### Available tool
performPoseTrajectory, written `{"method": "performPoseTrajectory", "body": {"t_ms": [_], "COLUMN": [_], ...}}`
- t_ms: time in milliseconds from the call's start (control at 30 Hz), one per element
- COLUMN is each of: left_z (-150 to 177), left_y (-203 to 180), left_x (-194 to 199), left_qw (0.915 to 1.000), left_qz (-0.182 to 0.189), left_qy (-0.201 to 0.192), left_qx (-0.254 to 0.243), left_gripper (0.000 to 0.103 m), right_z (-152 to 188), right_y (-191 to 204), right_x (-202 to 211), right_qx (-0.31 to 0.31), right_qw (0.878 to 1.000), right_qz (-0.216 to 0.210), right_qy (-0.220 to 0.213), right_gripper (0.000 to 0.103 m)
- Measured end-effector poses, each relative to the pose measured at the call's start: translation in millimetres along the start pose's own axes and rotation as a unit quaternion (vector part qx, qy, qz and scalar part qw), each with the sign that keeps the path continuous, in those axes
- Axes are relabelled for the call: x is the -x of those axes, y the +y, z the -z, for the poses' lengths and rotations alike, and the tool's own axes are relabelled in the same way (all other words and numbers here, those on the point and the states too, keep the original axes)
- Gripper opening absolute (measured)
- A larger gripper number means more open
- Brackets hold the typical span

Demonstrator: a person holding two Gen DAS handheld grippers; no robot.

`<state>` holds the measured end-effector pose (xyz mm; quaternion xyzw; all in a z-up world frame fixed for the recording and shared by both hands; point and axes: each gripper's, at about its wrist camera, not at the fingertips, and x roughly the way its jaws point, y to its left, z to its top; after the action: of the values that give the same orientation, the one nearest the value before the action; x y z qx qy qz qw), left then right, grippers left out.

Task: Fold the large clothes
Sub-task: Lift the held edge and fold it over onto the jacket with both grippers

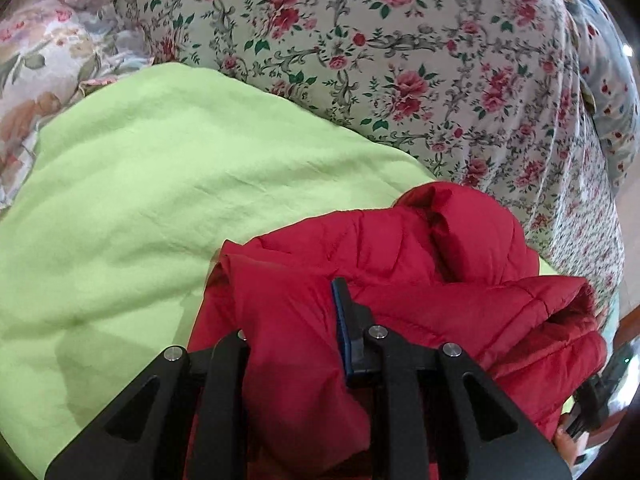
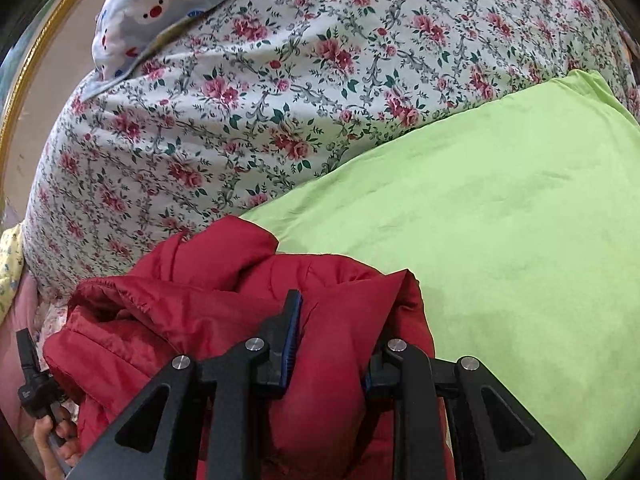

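From the left wrist, the left gripper (image 1: 296,320) has a thick fold of the red quilted puffer jacket (image 1: 400,280) bunched between its black fingers, which are clamped on the fabric; only the finger (image 1: 344,332) with the blue pad shows clearly, the other being buried under cloth. The jacket lies crumpled on a lime-green sheet (image 1: 140,184), which covers the near part of a bed spread with a white cover printed with red roses (image 1: 400,60). A pale floral pillow (image 1: 36,64) sits at the upper left. At the lower right edge a person's hand (image 1: 570,442) shows on the other tool (partly cut off by the frame).

From the right wrist, the right gripper (image 2: 336,332) is likewise closed on a bulging fold of the red jacket (image 2: 192,312), blue pads pressing on either side. The jacket sits at the near corner of the green sheet (image 2: 500,220), beside the rose-printed cover (image 2: 240,100). A blue cloth with cartoon faces (image 2: 152,4) lies at the far end. The person's other hand (image 2: 60,436) appears at the lower left.
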<state>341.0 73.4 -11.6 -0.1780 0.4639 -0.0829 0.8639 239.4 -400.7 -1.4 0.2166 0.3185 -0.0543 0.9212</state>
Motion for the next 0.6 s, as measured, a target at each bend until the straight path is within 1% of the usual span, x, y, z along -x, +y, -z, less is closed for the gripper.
{"method": "performPoseTrajectory", "body": {"t_ms": [133, 233, 367, 433, 467, 500, 533, 600], "left_z": [-1.8, -0.5, 6.3, 11.4, 15.1, 17.4, 21.8, 28.6], "left_y": [-3.8, -4.7, -3.8, -4.3, -5.2, -6.5, -8.0, -12.5], "left_x": [-1.0, 10.6, 43.3, 59.9, 70.2, 76.8, 88.9, 103.5], "left_qw": [1.0, 0.9999, 0.9996, 0.999, 0.9984, 0.9979, 0.9971, 0.9963], "left_qz": [-0.009, -0.005, 0.0, -0.001, -0.013, -0.019, -0.017, -0.002], "left_qy": [0.003, -0.003, -0.02, -0.035, -0.044, -0.052, -0.063, -0.072], "left_qx": [-0.001, -0.009, -0.022, -0.028, -0.032, -0.034, -0.039, -0.048], "left_gripper": [0.02, 0.022, 0.032, 0.041, 0.05, 0.055, 0.055, 0.055], "right_z": [-3.2, -3.8, -2.1, -1.7, -1.9, -2.1, -2.5, -2.8], "right_y": [1.9, 4.2, 5.7, 6.3, 7.0, 7.6, 7.9, 8.3], "right_x": [-15.5, -26.0, -32.1, -33.9, -34.9, -35.8, -36.5, -37.8], "right_qx": [0.007, 0.017, 0.025, 0.027, 0.028, 0.03, 0.03, 0.029], "right_qw": [1.0, 1.0, 0.999, 0.999, 0.999, 0.999, 0.999, 0.999], "right_qz": [0.008, 0.018, 0.017, 0.013, 0.012, 0.013, 0.014, 0.015], "right_qy": [0.009, 0.013, 0.012, 0.012, 0.013, 0.014, 0.014, 0.015], "right_gripper": [0.022, 0.022, 0.022, 0.022, 0.022, 0.022, 0.022, 0.022]}}
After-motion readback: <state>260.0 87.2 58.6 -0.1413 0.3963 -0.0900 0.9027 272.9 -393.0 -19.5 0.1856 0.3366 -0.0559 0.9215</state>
